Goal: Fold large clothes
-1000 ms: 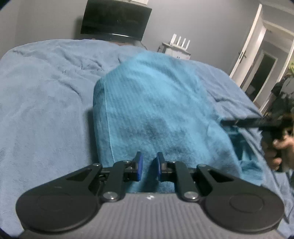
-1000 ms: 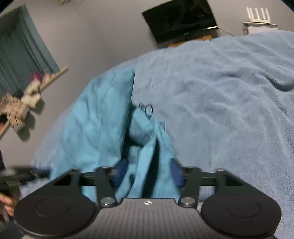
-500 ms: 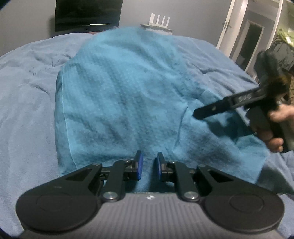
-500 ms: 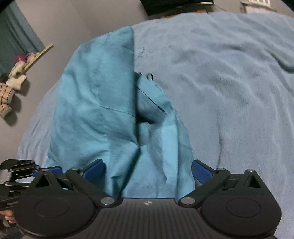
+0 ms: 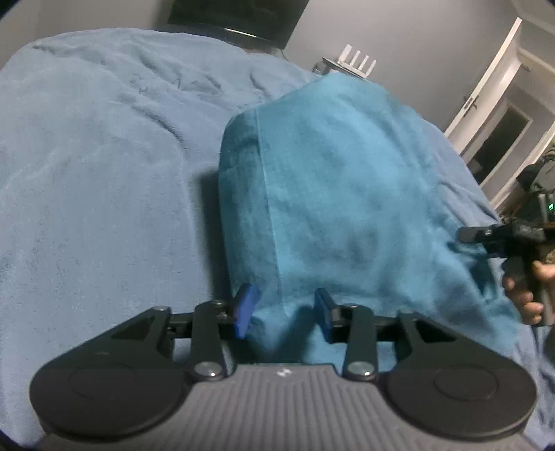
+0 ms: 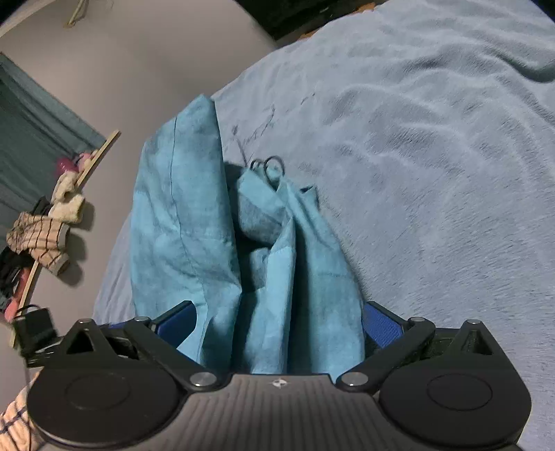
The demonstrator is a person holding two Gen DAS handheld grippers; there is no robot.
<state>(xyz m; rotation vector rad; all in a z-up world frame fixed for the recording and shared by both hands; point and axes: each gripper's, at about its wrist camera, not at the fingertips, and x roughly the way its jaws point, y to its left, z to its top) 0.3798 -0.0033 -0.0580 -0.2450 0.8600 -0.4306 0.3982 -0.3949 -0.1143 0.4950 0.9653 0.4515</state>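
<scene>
1. Your left gripper point(image 5: 282, 314) sits at the near edge of the teal garment point(image 5: 340, 208), its blue pads point(image 5: 247, 309) parted with a gap between them; a bunch of the cloth's near hem lies in that gap, but the pads are not pressed on it.
2. Your right gripper point(image 6: 277, 324) has its blue pads point(image 6: 381, 326) spread wide apart, with gathered folds of the same teal garment point(image 6: 270, 277) lying between them; the pads stand at the outer sides of the folds and do not pinch them.
3. The garment lies on the light blue fleece blanket point(image 5: 86, 173) that covers the bed. In the left wrist view it forms a broad mound running away from you, with a stitched seam along its left side.
4. In the right wrist view the cloth is bunched into upright ridges, and a small dark loop point(image 6: 274, 166) shows at the far end of the folds.
5. In the left wrist view your right hand point(image 5: 527, 288) holds its gripper at the garment's right edge.
6. Beyond the bed stand a dark screen point(image 5: 239, 15), a white router with antennas point(image 5: 357, 64) and a white door frame point(image 5: 485, 90).
7. In the right wrist view, clothes hang on a wooden rack point(image 6: 52, 222) by the wall at left.
</scene>
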